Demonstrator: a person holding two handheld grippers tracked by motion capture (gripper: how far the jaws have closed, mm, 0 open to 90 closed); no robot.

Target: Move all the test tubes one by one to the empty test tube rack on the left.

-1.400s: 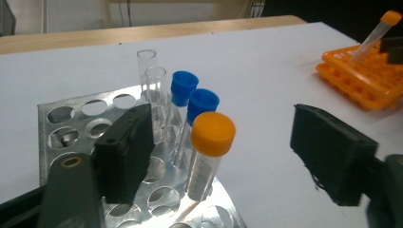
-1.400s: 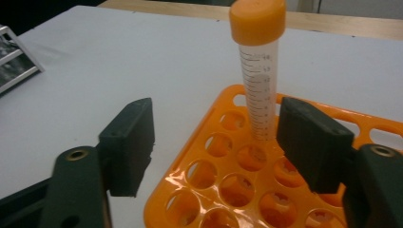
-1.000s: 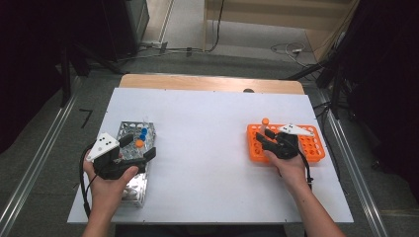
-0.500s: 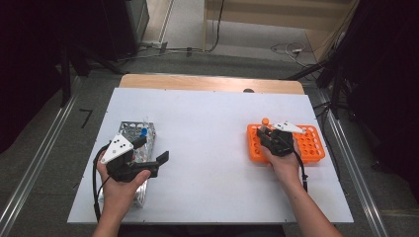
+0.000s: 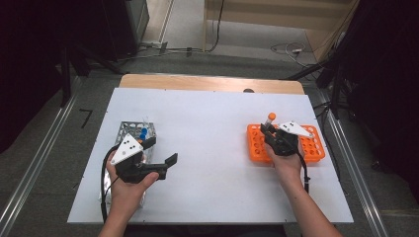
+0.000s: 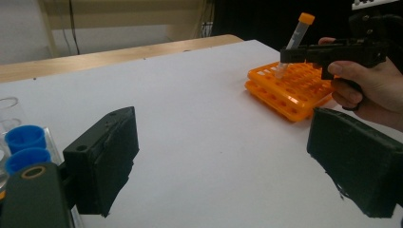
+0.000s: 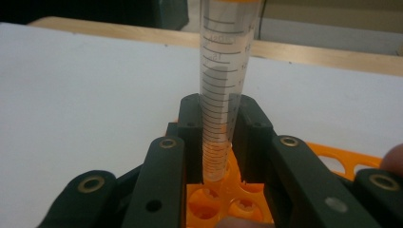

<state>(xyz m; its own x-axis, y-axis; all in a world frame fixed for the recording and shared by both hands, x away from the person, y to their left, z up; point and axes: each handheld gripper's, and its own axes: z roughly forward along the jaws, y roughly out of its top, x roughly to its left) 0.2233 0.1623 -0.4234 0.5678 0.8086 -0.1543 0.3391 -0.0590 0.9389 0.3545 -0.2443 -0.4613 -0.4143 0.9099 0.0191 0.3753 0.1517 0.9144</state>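
Landmark: the orange rack (image 5: 311, 144) sits on the white table (image 5: 217, 128), close to its right edge; every place below is told from it.
Right gripper (image 5: 269, 129): you hold it over the rack's left end, jaws clamped on the tube (image 5: 270, 120).
Tube: clear, graduated, orange-capped, nearly upright; its tip is at a hole in the rack's left end (image 7: 216, 178), though you cannot tell how deep it sits.
Left gripper (image 5: 163, 151): well to the left of the rack, jaws wide apart and holding nothing, pointing toward the rack.
Metal rack (image 5: 133, 132): far left of the orange rack, just behind your left hand (image 5: 128, 185), with blue-capped tubes (image 6: 23, 138) standing in it.
Open room: bare white tabletop spans the stretch between the orange rack and your left gripper.
Edges: the wooden strip (image 5: 207, 83) runs along the table's far side, beyond the orange rack.
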